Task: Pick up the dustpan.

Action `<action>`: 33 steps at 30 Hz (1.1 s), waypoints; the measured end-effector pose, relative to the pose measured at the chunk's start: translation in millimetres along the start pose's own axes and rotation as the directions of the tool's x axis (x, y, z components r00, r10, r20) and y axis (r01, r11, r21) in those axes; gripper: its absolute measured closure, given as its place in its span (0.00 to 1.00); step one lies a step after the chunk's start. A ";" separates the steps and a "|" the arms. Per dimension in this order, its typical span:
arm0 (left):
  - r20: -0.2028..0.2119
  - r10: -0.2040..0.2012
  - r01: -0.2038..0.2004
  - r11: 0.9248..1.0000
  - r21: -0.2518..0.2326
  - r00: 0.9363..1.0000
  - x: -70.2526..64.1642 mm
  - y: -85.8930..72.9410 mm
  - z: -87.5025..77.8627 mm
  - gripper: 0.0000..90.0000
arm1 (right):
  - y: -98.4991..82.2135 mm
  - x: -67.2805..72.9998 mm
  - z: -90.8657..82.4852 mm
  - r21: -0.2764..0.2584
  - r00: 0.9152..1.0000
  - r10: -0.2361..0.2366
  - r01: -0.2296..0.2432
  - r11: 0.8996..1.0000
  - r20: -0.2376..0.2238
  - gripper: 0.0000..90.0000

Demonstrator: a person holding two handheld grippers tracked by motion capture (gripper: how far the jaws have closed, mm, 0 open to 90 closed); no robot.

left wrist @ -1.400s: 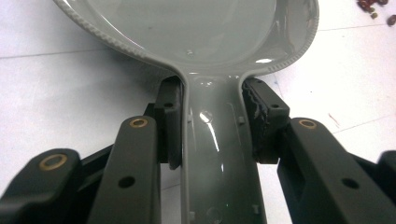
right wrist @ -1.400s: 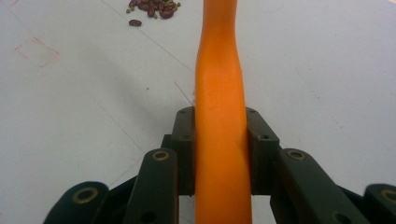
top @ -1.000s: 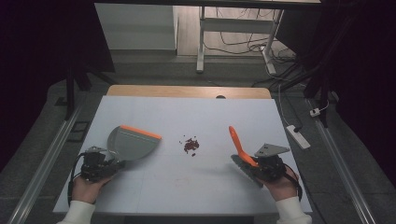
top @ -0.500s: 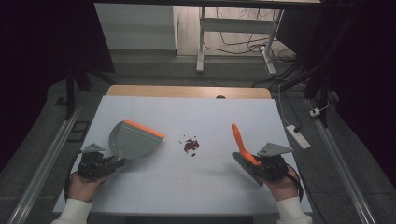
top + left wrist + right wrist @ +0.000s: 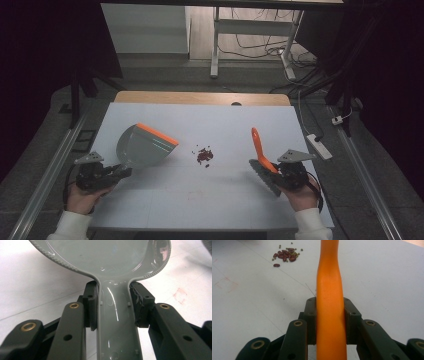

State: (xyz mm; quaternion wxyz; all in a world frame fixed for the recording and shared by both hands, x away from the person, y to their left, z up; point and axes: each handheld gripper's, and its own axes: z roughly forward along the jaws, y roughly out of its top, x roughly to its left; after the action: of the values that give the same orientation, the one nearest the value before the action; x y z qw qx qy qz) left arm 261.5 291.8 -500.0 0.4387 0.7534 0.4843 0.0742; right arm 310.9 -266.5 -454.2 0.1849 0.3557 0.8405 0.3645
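Note:
A grey dustpan [image 5: 142,146] with an orange lip lies over the left part of the white table [image 5: 200,200]. My left gripper [image 5: 119,172] is shut on its handle. In the left gripper view the grey handle [image 5: 113,322] is clamped between both pads, with the pan's bowl [image 5: 105,255] ahead. A small heap of dark red beans [image 5: 204,156] sits mid-table, between the two tools. To its right, my right gripper [image 5: 280,172] is shut on an orange-handled brush [image 5: 258,145], bristles low toward the person. In the right gripper view the orange handle [image 5: 329,302] runs up between the jaws, with the beans [image 5: 285,255] far left.
A white power strip [image 5: 318,146] lies at the table's right edge. A wooden strip [image 5: 200,97] with a small dark hole [image 5: 236,104] borders the far side. Metal rails [image 5: 45,175] run along both sides, and desk legs and cables stand beyond.
The brush has drifted slightly right and farther away. The left hand has eased a little left, and the dustpan has barely shifted. Both grips are unchanged.

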 end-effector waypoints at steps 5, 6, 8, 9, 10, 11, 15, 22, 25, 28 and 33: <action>0.021 0.034 -0.034 0.999 -0.004 0.999 -6.7 2.5 1.9 0.68 | 2.3 2.3 -0.7 -0.019 1.000 -0.011 0.010 1.000 -0.010 0.78; 0.025 0.038 -0.038 0.999 -0.004 0.999 -7.3 3.0 2.8 0.68 | 2.3 2.3 -0.7 -0.019 1.000 -0.011 0.010 1.000 -0.010 0.78; 0.036 0.045 -0.045 0.999 0.005 0.998 -7.6 3.9 4.9 0.68 | 2.7 2.4 0.2 -0.019 1.000 -0.012 0.012 1.000 -0.011 0.78; 0.036 0.050 -0.050 0.999 0.010 0.998 -8.3 4.1 5.8 0.68 | 3.2 2.4 1.7 -0.012 1.000 -0.015 0.015 1.000 -0.010 0.78; 0.037 0.058 -0.058 0.998 0.014 0.998 -8.7 4.1 5.9 0.68 | 3.2 2.4 1.7 -0.012 1.000 -0.015 0.015 1.000 -0.010 0.78; 0.040 0.062 -0.062 0.998 0.014 0.997 -8.9 4.1 5.7 0.68 | 4.7 3.3 3.3 -0.007 1.000 -0.018 0.018 1.000 -0.008 0.78; 0.037 0.072 -0.072 0.997 -0.001 0.997 -11.2 3.8 2.0 0.68 | 7.5 5.9 4.3 -0.010 1.000 -0.027 0.027 1.000 -0.003 0.78; 0.051 0.128 -0.128 0.992 0.006 0.990 -19.4 1.7 -5.6 0.68 | 13.4 13.0 7.7 -0.017 0.998 -0.053 0.053 0.998 -0.017 0.78; 0.072 0.155 -0.157 0.987 0.022 0.985 -22.1 0.4 -6.6 0.68 | 16.4 16.6 11.6 -0.019 0.998 -0.063 0.062 0.998 -0.029 0.78; 0.069 0.166 -0.169 0.985 0.030 0.984 -23.9 -0.8 -6.9 0.68 | 20.8 20.4 15.9 -0.015 0.996 -0.076 0.075 0.997 -0.039 0.78; 0.085 0.167 -0.170 0.985 0.025 0.982 -21.6 -2.3 -9.2 0.68 | 28.3 20.9 21.3 -0.027 0.995 -0.087 0.086 0.996 -0.046 0.78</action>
State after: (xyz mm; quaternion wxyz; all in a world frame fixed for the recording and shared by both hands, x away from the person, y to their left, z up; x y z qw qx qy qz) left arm 243.8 280.4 -489.4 0.4381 0.8011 0.4014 0.0720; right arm 321.9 -227.3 -448.3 0.1849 0.3078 0.8547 0.3749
